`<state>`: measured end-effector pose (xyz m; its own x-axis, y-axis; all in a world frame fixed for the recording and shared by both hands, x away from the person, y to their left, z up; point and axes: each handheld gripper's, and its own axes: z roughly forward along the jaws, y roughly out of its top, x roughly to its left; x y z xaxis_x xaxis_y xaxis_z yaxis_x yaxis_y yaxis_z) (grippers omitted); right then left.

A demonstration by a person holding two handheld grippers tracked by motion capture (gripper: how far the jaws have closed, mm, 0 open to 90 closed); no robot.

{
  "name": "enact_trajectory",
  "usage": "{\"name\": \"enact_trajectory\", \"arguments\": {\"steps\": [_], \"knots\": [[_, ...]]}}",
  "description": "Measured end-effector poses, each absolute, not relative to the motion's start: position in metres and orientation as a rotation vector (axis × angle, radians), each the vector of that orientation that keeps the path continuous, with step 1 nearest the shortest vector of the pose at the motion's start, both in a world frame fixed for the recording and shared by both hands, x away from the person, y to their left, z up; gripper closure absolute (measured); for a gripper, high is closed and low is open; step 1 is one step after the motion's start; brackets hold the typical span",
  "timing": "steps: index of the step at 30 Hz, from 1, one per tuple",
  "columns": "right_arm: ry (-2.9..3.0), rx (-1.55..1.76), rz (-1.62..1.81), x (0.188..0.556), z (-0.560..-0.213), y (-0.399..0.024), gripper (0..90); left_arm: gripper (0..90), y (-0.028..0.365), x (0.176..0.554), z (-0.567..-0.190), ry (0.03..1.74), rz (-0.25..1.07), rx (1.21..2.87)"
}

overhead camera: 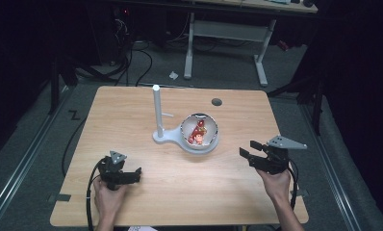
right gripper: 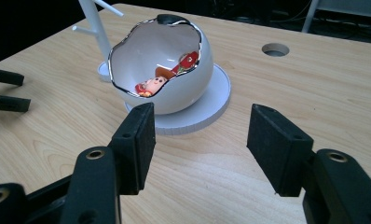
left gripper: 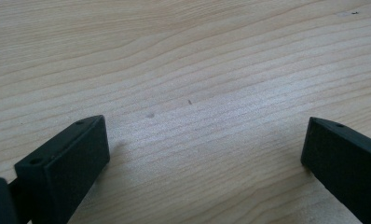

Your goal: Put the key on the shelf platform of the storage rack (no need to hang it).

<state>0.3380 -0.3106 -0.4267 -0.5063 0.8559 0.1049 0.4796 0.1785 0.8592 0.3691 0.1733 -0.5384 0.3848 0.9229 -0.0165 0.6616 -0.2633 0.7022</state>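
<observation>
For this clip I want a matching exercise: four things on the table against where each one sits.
Things:
1. toy figure
2. white post
3. round hole
4. left gripper

Places:
A. near table edge, left side
B. inside the egg-shaped bowl
C. tabletop beyond the bowl
D. upright just left of the bowl

Pairs: 1-B, 2-D, 3-C, 4-A

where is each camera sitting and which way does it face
High view: above the person's side, looking forward and down on the wooden table; forearms, left claw and right claw show.
Left gripper view: rides the left claw, facing bare tabletop; its open jaws show.
Right gripper view: rides the right claw, facing the egg-shaped bowl holding a toy figure; its open jaws show.
Shared: high and right gripper views both show the bowl and the white post.
</observation>
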Motion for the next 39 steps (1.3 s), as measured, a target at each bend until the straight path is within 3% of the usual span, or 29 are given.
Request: {"name": "enact_trajectory", "arguments": {"steps": [39], "knots": [[2.136, 1.264, 1.244, 0.334, -0.463, -0.289, 42.4, 1.1, 0.173, 0.369, -0.538, 1.354, 0.536, 2.02]]}}
